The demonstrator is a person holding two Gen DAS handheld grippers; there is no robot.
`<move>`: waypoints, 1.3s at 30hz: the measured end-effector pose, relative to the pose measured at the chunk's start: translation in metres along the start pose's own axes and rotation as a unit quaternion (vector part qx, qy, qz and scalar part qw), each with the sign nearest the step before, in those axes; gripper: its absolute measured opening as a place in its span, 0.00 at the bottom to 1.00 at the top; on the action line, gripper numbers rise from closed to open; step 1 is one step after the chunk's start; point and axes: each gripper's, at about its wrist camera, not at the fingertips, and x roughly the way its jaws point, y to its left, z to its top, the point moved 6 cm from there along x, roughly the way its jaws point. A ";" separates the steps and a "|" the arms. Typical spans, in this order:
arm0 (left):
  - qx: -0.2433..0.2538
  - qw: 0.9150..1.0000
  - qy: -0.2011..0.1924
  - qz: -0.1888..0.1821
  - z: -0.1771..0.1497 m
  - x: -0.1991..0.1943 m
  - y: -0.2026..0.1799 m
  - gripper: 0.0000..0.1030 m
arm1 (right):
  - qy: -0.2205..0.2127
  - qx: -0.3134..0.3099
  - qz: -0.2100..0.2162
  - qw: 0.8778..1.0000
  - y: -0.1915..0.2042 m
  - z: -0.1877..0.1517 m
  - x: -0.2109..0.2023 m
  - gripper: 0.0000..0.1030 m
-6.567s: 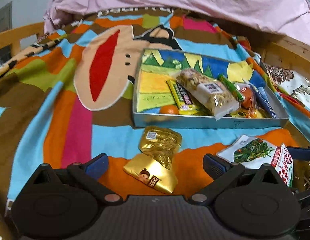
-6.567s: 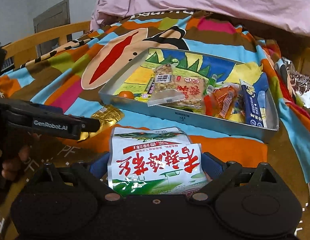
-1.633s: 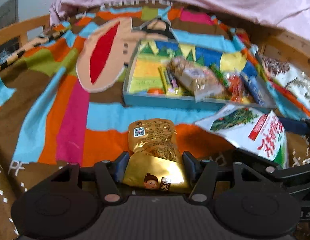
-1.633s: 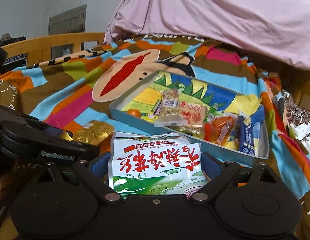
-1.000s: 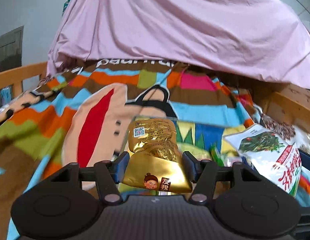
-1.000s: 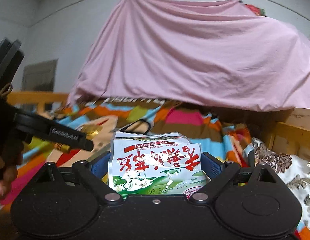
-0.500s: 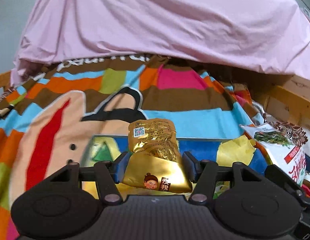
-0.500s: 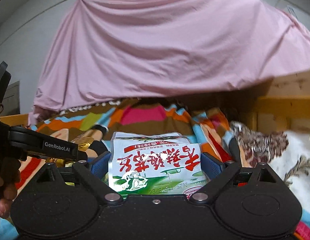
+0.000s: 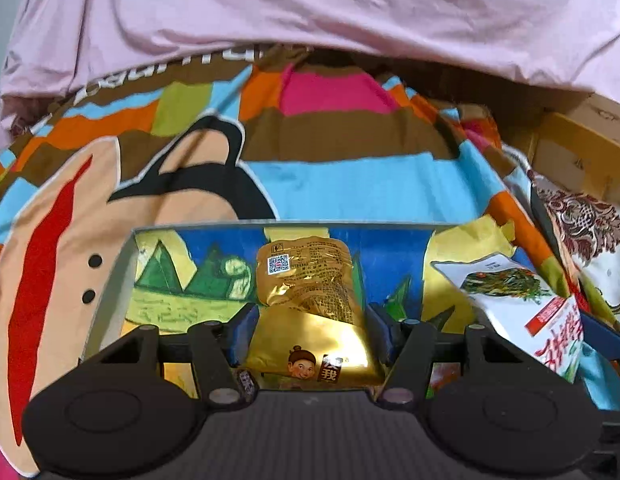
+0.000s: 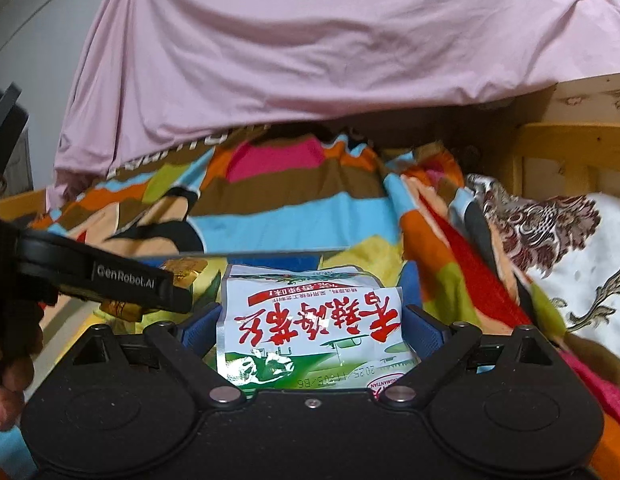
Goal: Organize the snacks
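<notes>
Left gripper [image 9: 308, 330] clamps gold packet [image 9: 310, 320] over tray [image 9: 126, 264]; right gripper [image 10: 311, 324] grips white-green bag [image 10: 310, 328] beside it.

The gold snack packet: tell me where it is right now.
In the left wrist view, the gold snack packet sits clamped in the left gripper, held over the box, with the white packet to its right.

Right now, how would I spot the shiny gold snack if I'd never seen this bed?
Find the bed's striped cartoon blanket, then the metal tray with a painted landscape inside. Over that tray, the left tool pinches the gold snack packet. Unlike the white packet with red writing beside it, it is crinkly gold foil with a small cartoon face and a square code.
</notes>
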 end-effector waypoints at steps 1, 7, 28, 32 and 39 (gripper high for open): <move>0.000 1.000 0.006 0.000 -0.001 0.002 0.001 0.61 | 0.007 -0.003 0.002 1.000 0.001 -0.002 0.002 0.94; -0.010 1.000 0.017 -0.010 -0.004 0.002 0.006 0.76 | 0.020 -0.005 0.005 1.000 0.003 -0.007 0.006 0.97; -0.085 0.988 -0.126 -0.006 -0.017 -0.143 0.058 0.99 | -0.026 -0.001 0.006 1.000 0.028 0.037 -0.113 0.99; -0.080 0.987 -0.142 -0.004 -0.035 -0.180 0.062 0.99 | -0.025 -0.001 0.002 1.000 0.035 0.037 -0.151 0.99; -0.090 0.985 -0.145 -0.007 -0.069 -0.231 0.069 0.99 | -0.030 -0.007 -0.003 1.000 0.048 0.032 -0.212 0.99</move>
